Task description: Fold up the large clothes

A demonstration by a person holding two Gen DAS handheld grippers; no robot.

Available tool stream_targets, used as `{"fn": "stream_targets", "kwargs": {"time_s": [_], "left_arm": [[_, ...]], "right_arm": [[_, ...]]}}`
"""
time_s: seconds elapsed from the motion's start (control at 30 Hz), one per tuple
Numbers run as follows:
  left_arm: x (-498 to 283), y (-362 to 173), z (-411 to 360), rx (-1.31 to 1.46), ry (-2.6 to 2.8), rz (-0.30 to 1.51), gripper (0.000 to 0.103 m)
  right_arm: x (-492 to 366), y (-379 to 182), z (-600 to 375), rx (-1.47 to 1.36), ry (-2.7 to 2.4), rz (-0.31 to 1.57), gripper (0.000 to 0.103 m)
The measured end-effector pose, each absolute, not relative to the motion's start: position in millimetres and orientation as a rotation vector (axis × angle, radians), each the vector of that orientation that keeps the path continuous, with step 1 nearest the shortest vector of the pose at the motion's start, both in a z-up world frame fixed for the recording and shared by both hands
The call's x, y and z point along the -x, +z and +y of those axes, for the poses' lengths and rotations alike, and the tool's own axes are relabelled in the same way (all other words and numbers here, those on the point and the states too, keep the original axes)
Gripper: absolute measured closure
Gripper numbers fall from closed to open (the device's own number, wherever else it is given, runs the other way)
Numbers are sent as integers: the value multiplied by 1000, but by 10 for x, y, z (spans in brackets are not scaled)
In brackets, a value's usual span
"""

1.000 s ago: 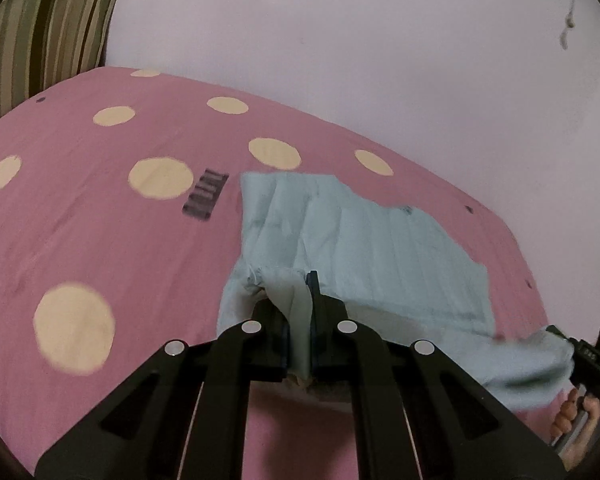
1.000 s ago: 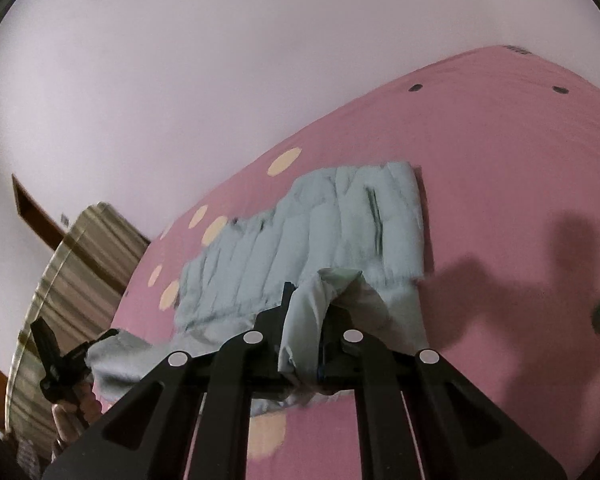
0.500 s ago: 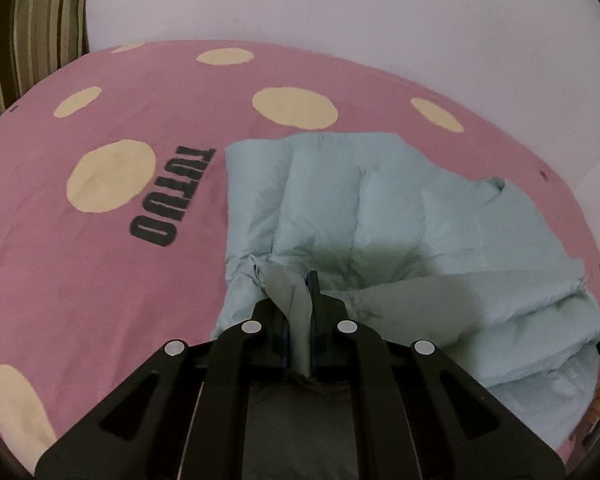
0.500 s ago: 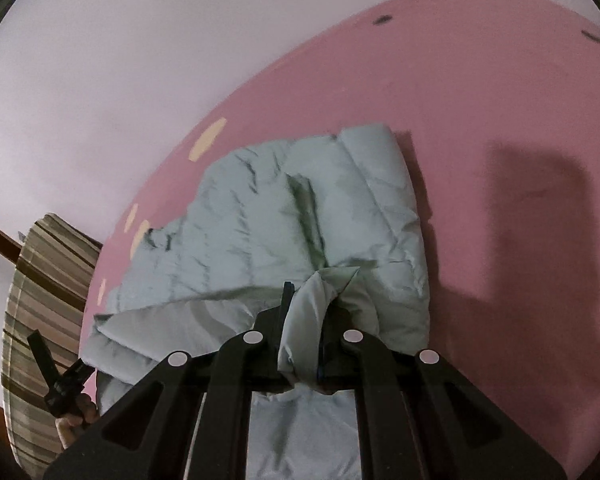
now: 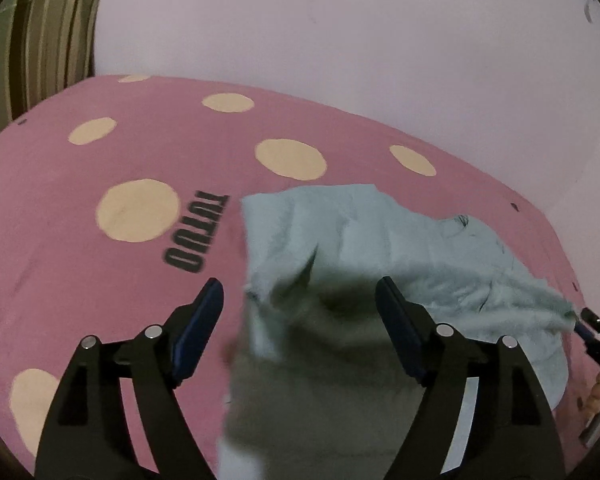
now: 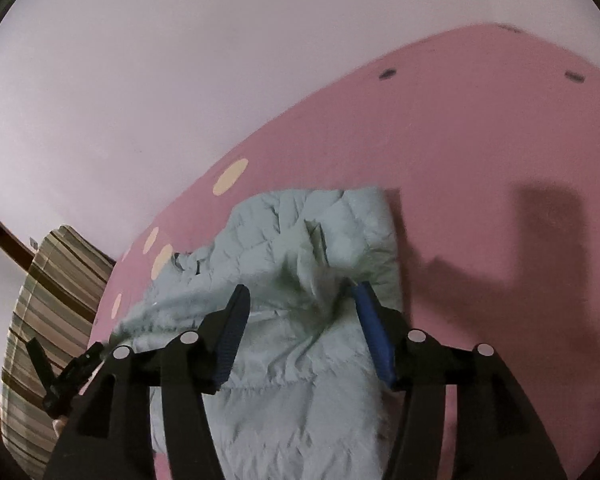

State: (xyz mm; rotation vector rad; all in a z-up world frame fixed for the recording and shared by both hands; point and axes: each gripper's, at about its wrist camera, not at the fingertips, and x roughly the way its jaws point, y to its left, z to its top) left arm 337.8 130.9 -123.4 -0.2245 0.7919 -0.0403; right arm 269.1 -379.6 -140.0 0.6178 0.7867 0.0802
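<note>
Both tongs, left tongs (image 5: 298,294) and right tongs (image 6: 300,300), gape over the jacket (image 6: 300,360) on the bed (image 5: 100,272); striped pillow (image 5: 32,48) at its far corner.

A quilted jacket (image 5: 380,264) lies on a bed sheet (image 5: 100,280), folded over itself. Printed lettering (image 5: 194,236) sits on the sheet just left of the jacket. A striped cushion (image 5: 32,48) stands at the sheet's far left, against the wall (image 5: 340,40) behind.
</note>
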Motion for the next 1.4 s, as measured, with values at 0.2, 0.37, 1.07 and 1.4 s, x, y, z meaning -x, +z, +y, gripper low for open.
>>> {"fn": "stream_targets", "kwargs": {"time_s": [0.2, 0.37, 1.07, 1.4], "left_arm": [[-3336, -1318, 1508, 242, -19, 825, 25], [-3570, -1408, 1375, 169, -57, 863, 25], [-3704, -1382, 964, -49, -124, 837, 99], [-3901, -777, 938, -21, -66, 716, 99]], "right_arm": [[-2674, -1411, -3762, -536, 86, 817, 47], [-2937, -1469, -3647, -466, 101, 837, 47], [-3086, -1491, -3377, -272, 99, 821, 95], [-3163, -844, -3322, -219, 83, 668, 96]]}}
